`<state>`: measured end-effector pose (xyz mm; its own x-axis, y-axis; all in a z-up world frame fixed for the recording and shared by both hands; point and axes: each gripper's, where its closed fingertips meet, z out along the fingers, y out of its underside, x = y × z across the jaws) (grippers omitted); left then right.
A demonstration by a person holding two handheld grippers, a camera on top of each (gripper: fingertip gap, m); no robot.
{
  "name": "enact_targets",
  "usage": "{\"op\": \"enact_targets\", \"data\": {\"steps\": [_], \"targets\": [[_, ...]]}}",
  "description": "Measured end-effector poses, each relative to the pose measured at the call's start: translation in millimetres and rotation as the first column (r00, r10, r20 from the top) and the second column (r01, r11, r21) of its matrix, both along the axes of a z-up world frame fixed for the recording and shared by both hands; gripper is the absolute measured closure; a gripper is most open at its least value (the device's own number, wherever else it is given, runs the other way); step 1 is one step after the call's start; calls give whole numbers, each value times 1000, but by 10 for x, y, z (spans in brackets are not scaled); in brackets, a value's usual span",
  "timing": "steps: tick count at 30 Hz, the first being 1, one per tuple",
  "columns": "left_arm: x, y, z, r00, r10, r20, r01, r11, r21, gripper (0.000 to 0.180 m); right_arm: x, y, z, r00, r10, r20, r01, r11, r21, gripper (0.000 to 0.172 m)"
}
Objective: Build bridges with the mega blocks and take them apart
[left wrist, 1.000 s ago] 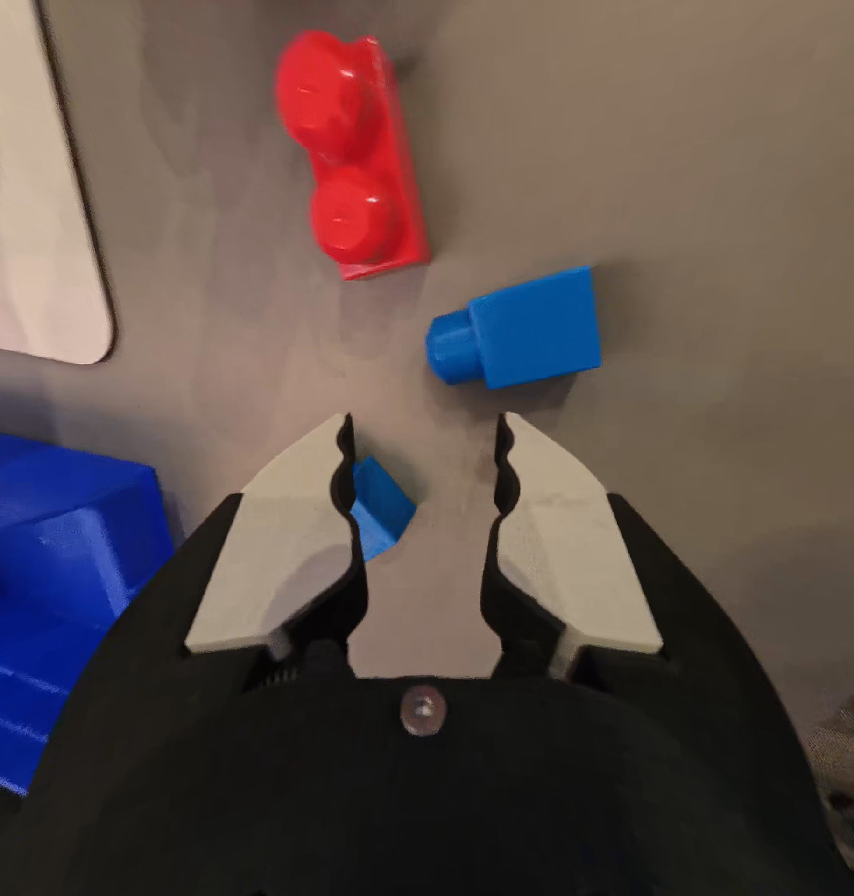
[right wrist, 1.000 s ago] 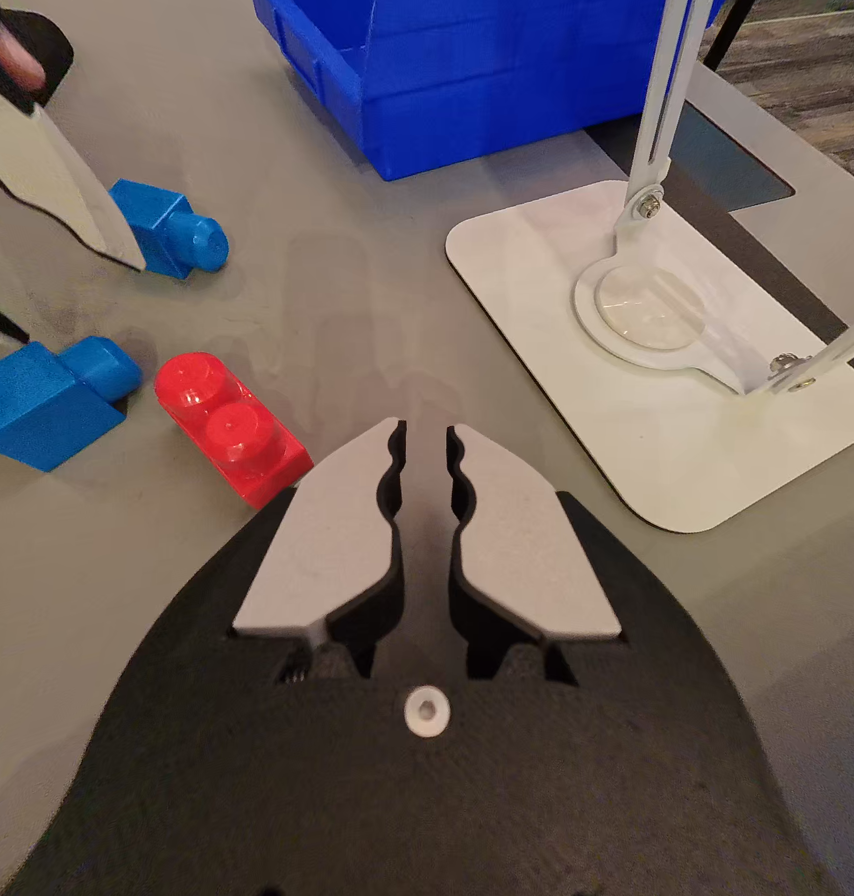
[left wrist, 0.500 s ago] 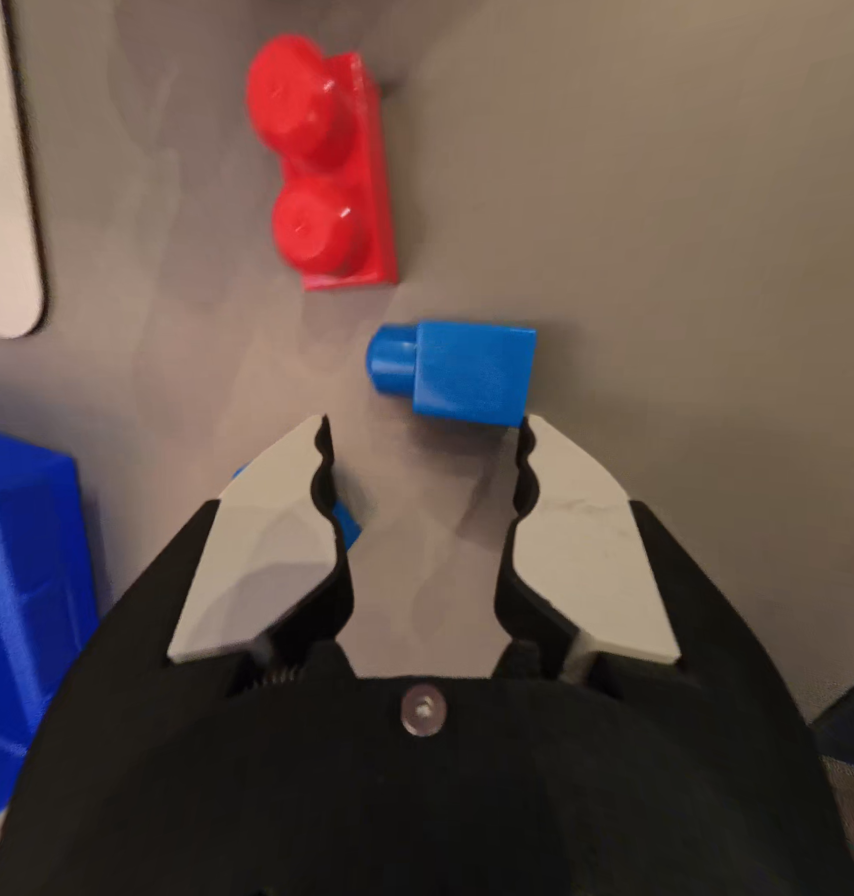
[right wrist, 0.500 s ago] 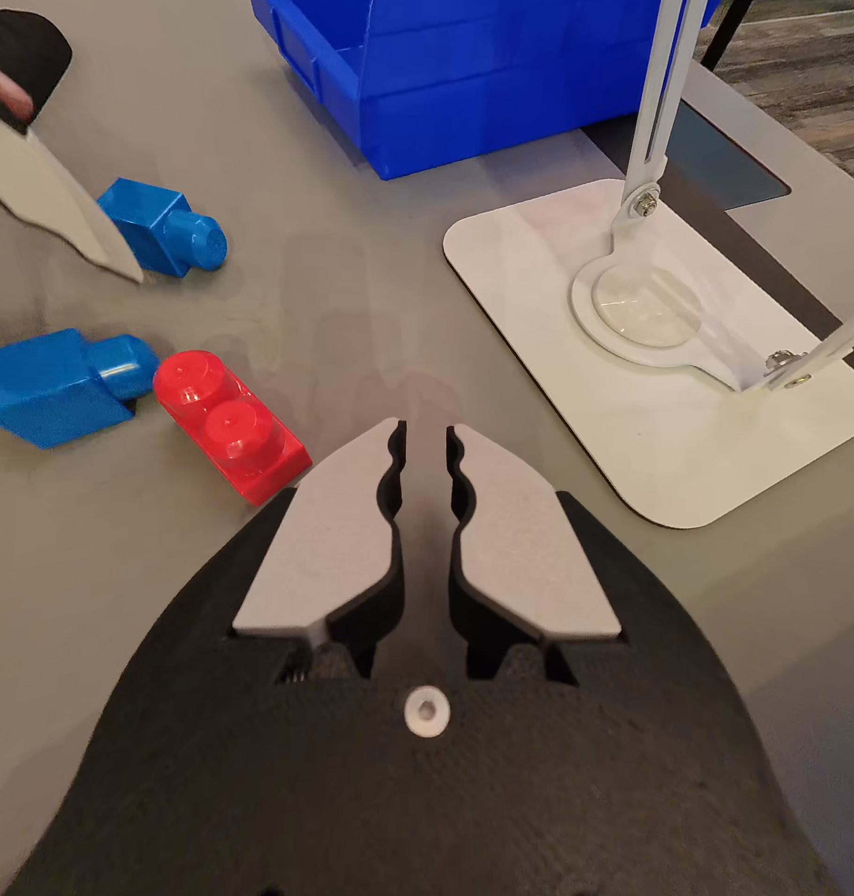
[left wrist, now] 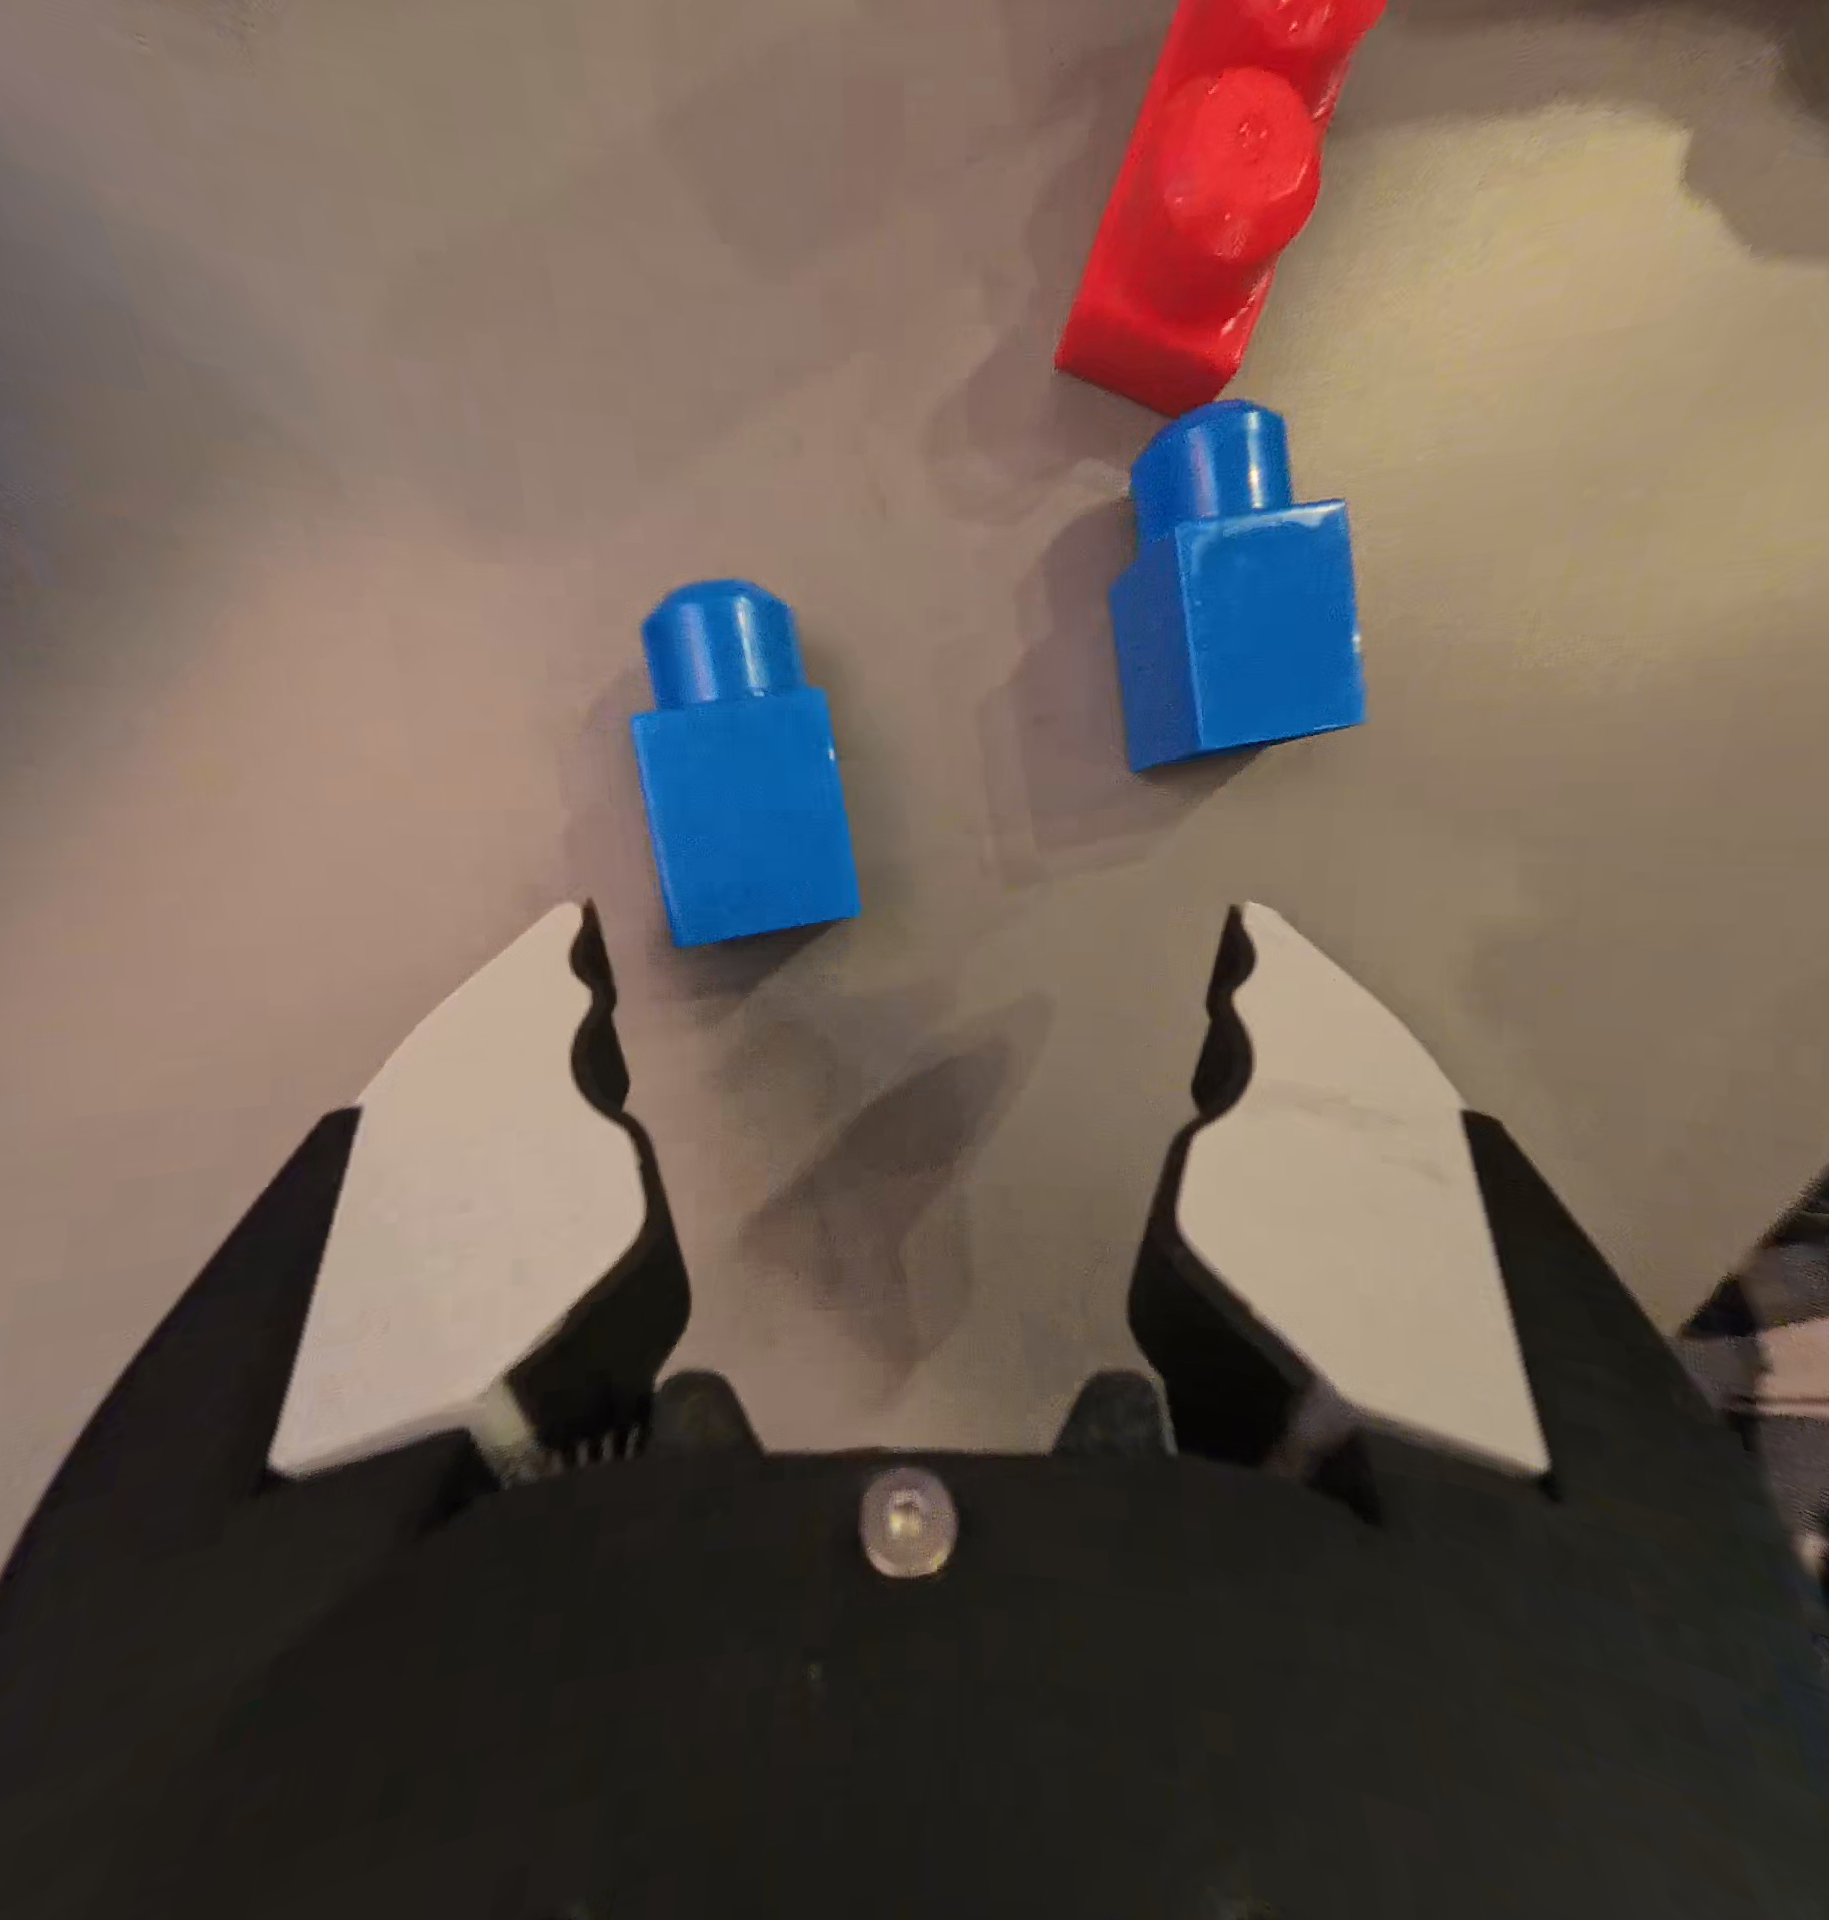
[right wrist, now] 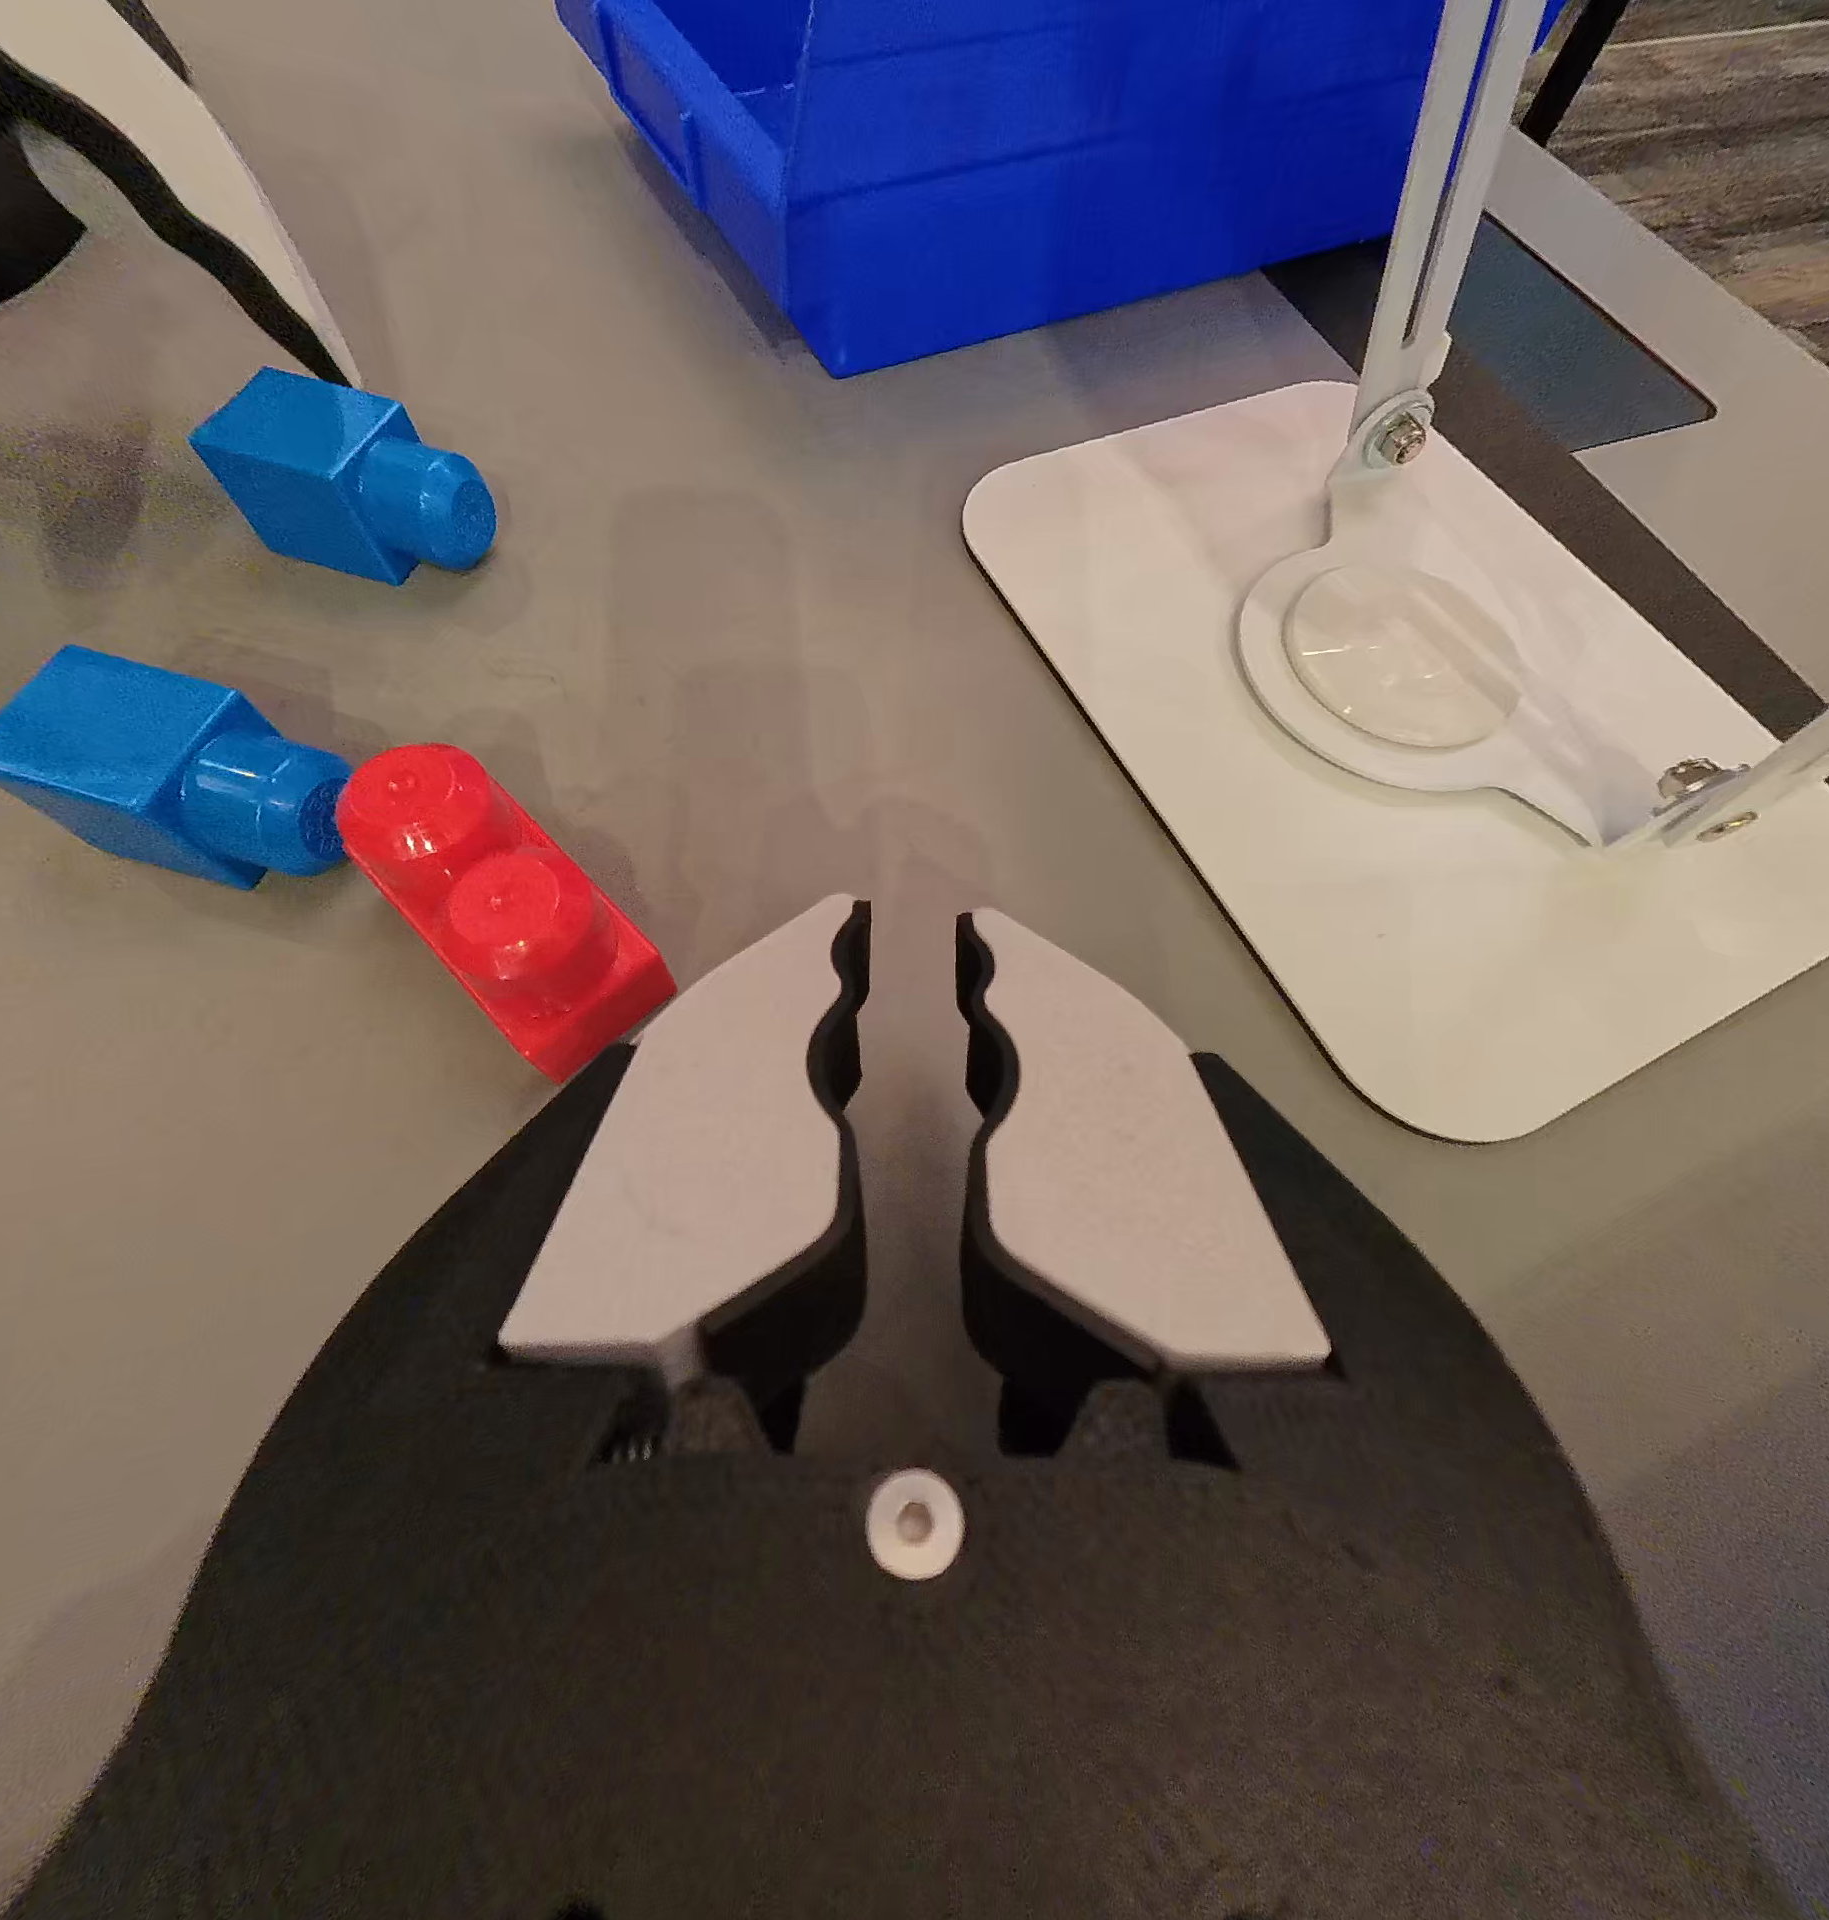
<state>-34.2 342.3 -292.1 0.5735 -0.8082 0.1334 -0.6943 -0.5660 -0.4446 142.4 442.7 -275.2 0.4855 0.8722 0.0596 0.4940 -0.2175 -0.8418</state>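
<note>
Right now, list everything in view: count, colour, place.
Single-stud blocks: two, blue, lying on their sides on the table.
Two-stud block: one, red, studs up, beside one blue block's stud.
Bin: one, blue, far side.
Stand base: one, white, right of the blocks.
Table: grey.
Left gripper: jaws wide open, empty, just short of a blue block.
Right gripper: jaws narrowly apart, empty.

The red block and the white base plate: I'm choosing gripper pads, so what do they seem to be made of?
Red block: apparently glossy moulded plastic, judging by sharp highlights on its studs. White base plate: looks like smooth, satin-painted metal, thin and flat with a dark edge, though coated board can't be excluded.
</note>
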Motion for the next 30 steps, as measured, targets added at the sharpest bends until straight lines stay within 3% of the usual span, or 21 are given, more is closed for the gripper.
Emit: {"op": "enact_targets", "data": {"steps": [1, 6, 17, 23, 30], "targets": [[12, -15, -49, 999, 7, 49, -4, 999, -50, 70, -4, -2, -3, 1000, 2, 2, -2, 1000, -1, 156], [221, -40, -67, 984, -60, 167, 78, 991, -105, 69, 2, 0, -10, 1000, 1, 3, -1, 1000, -2, 156], [674, -315, -81, 974, -162, 160, 178, 980, -93, 73, -7, 0, -20, 1000, 6, 5, -6, 1000, -7, 156], [662, -169, -154, 998, -56, 34, 56, 998, 22, 54, -7, 0, -17, 1000, 7, 5, -7, 1000, -6, 156], [677, -101, -217, 988, 146, 50, -151, 983, 103, 67, -7, 1, -11, 1000, 6, 6, -6, 1000, -3, 156]]}}
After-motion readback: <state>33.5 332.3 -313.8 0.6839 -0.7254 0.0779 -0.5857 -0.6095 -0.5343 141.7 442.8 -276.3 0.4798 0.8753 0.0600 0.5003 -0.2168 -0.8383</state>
